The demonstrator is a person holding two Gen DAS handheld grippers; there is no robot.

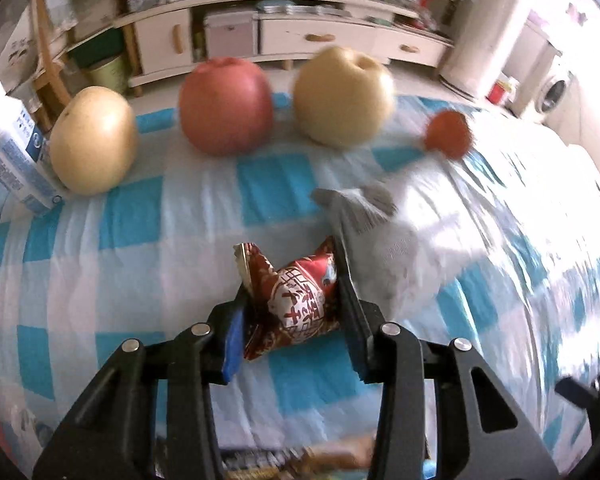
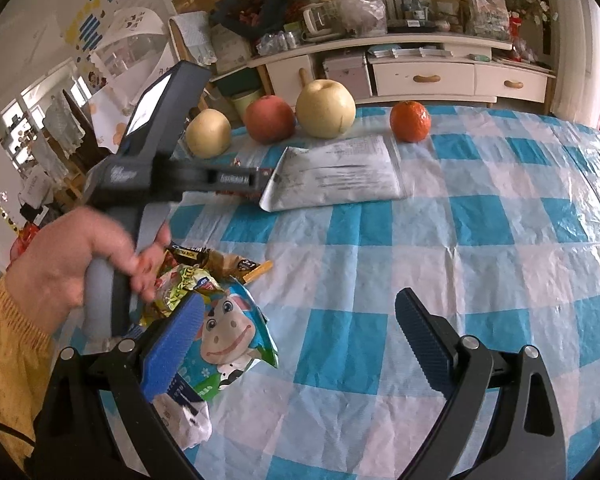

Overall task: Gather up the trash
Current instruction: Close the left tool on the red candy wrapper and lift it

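The left hand-held gripper [image 1: 296, 300] is clenched on a crinkled red-and-white foil snack wrapper [image 1: 296, 300], lifted off the blue-and-white checked tabletop [image 2: 480, 216] for carrying to the pile; the right hand-held gripper [image 2: 300, 344] hangs released beside a heap of crumpled wrappers [image 2: 220, 320], evidently the gathering spot; a flat grey mailer [image 2: 336, 174] awaits collection beyond.

1. Along the far edge of the table [image 2: 440, 264] stood a pear [image 2: 208, 133], an apple [image 2: 271, 119], a second pear [image 2: 325, 109] and an orange [image 2: 410, 121], left to right.
2. A mailer bag [image 2: 336, 174] lay just before them.
3. A wrapper pile [image 2: 204, 304] lay at the near left.
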